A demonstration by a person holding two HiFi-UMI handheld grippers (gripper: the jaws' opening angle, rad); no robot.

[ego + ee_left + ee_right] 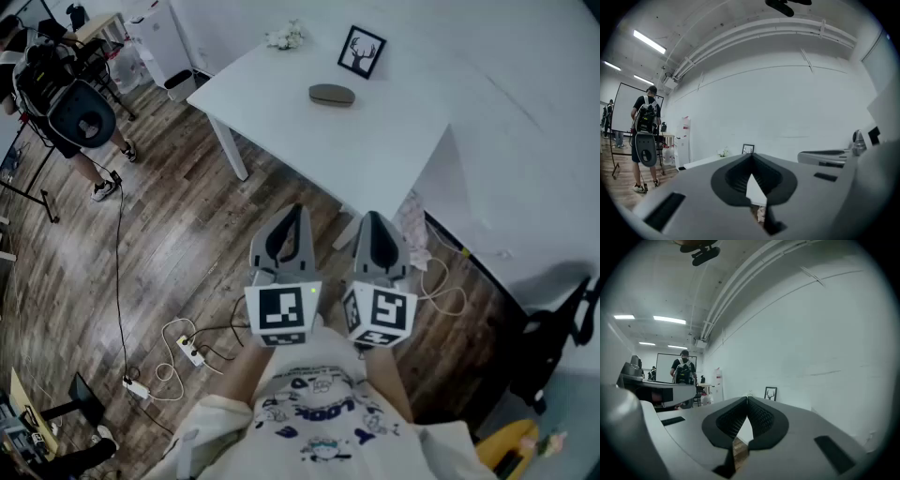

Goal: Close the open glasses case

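The left hand-held gripper (296, 217) and right hand-held gripper (375, 225) are closed, empty, well apart from the glasses case (332, 94).

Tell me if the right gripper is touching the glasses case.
Apart. The head view shows the right gripper held near the person's body, with a wide stretch of bare table between it and the glasses case.

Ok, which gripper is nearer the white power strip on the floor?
Left. In the head view the left gripper, shut, is held up and to the right of the power strip; the right gripper, also shut, is further right, beyond the left one.
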